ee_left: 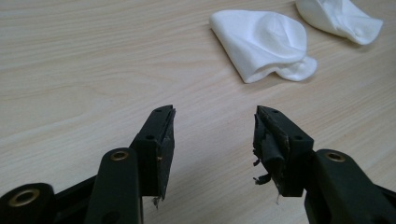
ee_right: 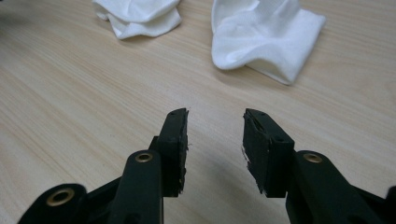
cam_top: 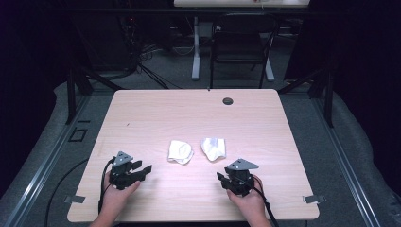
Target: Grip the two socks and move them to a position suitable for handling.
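Two crumpled white cloths lie side by side on the wooden table (cam_top: 198, 118). The left cloth (cam_top: 180, 152) (ee_left: 264, 44) (ee_right: 140, 16) is ahead and to the right of my left gripper (cam_top: 142, 169) (ee_left: 214, 119). The right cloth (cam_top: 213, 148) (ee_right: 264, 37) (ee_left: 341, 18) lies just ahead of my right gripper (cam_top: 224, 178) (ee_right: 215, 121). Both grippers rest low over the table near its front edge, each held by a hand, jaws apart with nothing between them. Neither touches a cloth.
A round cable hole (cam_top: 228, 101) sits near the table's far edge. Behind the table stand a dark chair (cam_top: 241, 45) and a white desk leg (cam_top: 196, 47). Cables trail from both grippers off the front edge.
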The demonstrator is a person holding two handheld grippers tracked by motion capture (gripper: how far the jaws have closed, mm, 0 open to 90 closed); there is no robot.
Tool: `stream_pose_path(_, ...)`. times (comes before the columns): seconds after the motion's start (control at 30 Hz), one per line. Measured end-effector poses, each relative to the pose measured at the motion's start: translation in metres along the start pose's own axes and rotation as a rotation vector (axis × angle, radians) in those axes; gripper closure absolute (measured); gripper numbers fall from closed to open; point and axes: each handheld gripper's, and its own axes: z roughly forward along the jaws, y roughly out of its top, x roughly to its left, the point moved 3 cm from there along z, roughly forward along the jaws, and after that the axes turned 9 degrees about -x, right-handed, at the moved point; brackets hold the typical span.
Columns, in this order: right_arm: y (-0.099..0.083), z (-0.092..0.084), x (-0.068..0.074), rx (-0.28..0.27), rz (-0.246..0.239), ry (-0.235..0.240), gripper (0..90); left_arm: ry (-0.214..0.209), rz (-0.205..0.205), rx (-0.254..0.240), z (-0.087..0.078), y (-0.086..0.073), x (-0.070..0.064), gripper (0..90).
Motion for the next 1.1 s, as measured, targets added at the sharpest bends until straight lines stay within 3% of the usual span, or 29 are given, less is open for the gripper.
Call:
stream_pose_path(0.13,0.000,0.002,0.002,-0.044,-0.007,0.019,55.9,-0.007,0.027,-0.004,0.001,0.000,-0.005,46.0)
stream_pose_path(0.23,0.000,0.004,0.005,-0.027,-0.030,0.015,55.0,-0.002,0.061,-0.008,0.001,0.000,-0.006,44.8)
stream_pose_path(0.33,0.000,0.005,0.008,-0.030,-0.046,0.022,54.4,-0.004,0.054,0.001,0.002,0.000,-0.007,44.7)
stream_pose_path(0.5,0.000,0.005,0.013,-0.032,-0.032,0.054,56.1,-0.017,0.074,0.003,0.003,0.000,-0.012,45.1)
stream_pose_path(0.67,0.000,0.008,0.015,-0.009,-0.026,0.054,52.4,-0.025,0.066,0.010,0.005,0.002,-0.013,46.7)
stream_pose_path(0.87,0.002,0.009,0.018,0.016,0.027,0.085,46.1,-0.038,0.018,0.004,0.015,0.012,-0.017,48.2)
stream_pose_path(1.1,0.003,0.005,0.021,0.004,0.001,0.080,47.4,-0.007,0.087,0.007,0.034,0.029,-0.026,50.8)
